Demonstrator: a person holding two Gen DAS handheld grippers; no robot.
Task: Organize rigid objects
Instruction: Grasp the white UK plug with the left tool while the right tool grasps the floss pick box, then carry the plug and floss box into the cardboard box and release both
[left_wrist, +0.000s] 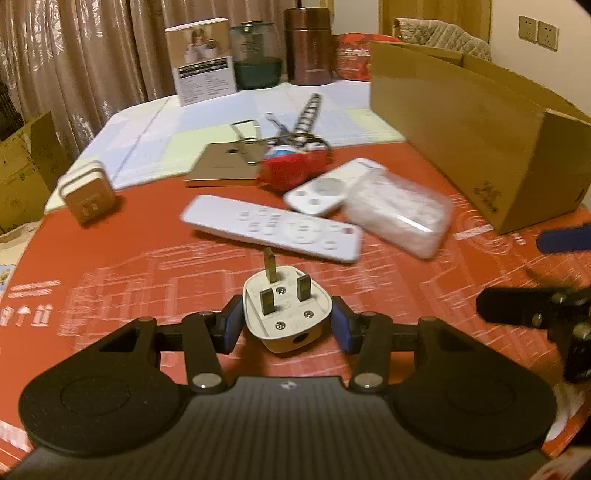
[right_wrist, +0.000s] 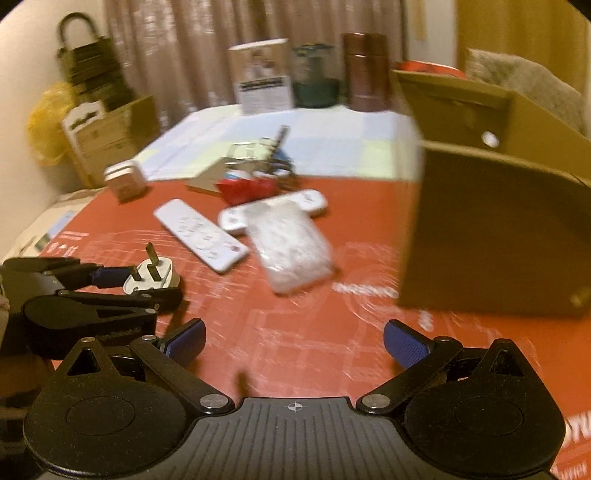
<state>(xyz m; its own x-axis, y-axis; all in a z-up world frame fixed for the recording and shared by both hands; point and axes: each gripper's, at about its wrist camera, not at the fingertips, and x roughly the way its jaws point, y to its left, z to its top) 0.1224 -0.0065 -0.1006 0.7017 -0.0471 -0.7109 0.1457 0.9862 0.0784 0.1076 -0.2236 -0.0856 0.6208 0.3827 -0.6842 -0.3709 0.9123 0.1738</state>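
Near side of long white remote (left_wrist: 271, 228): white plug (left_wrist: 286, 314) pinched in left gripper (left_wrist: 286, 319), pins up, cardboard box (left_wrist: 476, 147) off right. Right gripper (right_wrist: 293, 341) spread, empty, nearer box.

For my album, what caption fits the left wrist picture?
Left gripper clamps a white plug, pins up, over the red mat, remotes and box beyond.

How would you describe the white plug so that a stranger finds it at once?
On the red table mat, look in front of the long white remote. The white plug sits between the left tongs, and only it has three metal pins pointing up.
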